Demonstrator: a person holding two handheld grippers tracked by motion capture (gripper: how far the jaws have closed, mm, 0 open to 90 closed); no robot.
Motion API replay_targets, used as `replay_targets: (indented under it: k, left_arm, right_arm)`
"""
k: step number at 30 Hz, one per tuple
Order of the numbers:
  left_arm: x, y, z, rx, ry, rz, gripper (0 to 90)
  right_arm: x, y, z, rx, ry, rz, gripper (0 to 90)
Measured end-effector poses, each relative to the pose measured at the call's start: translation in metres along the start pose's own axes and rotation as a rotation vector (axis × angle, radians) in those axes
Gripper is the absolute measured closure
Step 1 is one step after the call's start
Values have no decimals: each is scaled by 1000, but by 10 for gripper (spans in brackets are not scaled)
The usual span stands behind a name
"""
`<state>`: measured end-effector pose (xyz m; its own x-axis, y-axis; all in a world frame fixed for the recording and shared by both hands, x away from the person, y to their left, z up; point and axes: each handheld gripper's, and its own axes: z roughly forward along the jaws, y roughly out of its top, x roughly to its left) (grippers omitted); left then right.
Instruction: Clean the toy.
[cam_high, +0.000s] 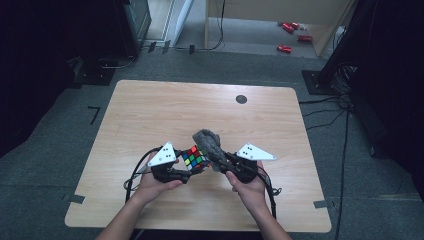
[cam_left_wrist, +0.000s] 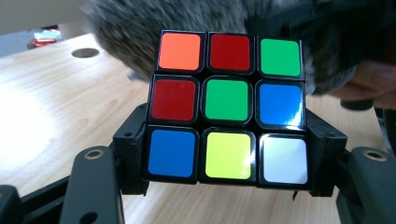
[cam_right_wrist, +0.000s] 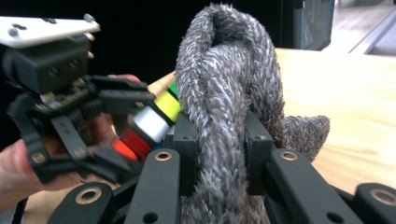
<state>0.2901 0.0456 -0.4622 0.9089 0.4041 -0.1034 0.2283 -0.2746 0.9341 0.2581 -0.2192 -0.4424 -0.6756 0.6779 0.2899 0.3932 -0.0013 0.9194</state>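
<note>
A pale wooden table (cam_high: 150, 115) sits in the middle of the high view on grey carpet, dark equipment to either side, and one round dark cap (cam_high: 241, 99) lies in the tabletop toward the upper right. Up at the top right of the frame, on the floor beyond the table, four small red things (cam_high: 292, 36) are scattered; too small to say what they are.

No brand, label or writing can be read anywhere.

Low in the centre of the high view, two hands come in from the bottom edge, one gripper each. The left gripper (cam_high: 189, 172) is clamped on one puzzle cube (cam_high: 195, 157), its jaws pressing the cube's two sides along the bottom row. In the left gripper view the cube (cam_left_wrist: 227, 100) faces the camera square on, nine stickers counted: orange, red, green across the top; red, green, blue in the middle; blue, yellow, white along the bottom.

The right gripper (cam_high: 220, 160) is closed on one grey fuzzy cloth (cam_high: 207, 141), bunched into a thick fold that rises between its jaws in the right gripper view (cam_right_wrist: 224, 93). The cloth lies against the cube's far side, above the table's near centre. Both are held off the wood.
</note>
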Motion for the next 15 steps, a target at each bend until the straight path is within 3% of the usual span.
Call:
replay_targets:
  k: [4, 9, 15]
  left_arm:
    - [4, -1, -2, -8, -9, -19, 342]
    - [-3, -2, 4, 16, -33, 5, 342]
    - [2, 2, -4, -20, -14, -10, 342]
  right_arm:
    - [5, 2, -1, 0, 9, -17, 732]
    - [15, 8, -4, -17, 19, -40, 732]
    - [3, 3, -3, -4, -11, -10, 734]
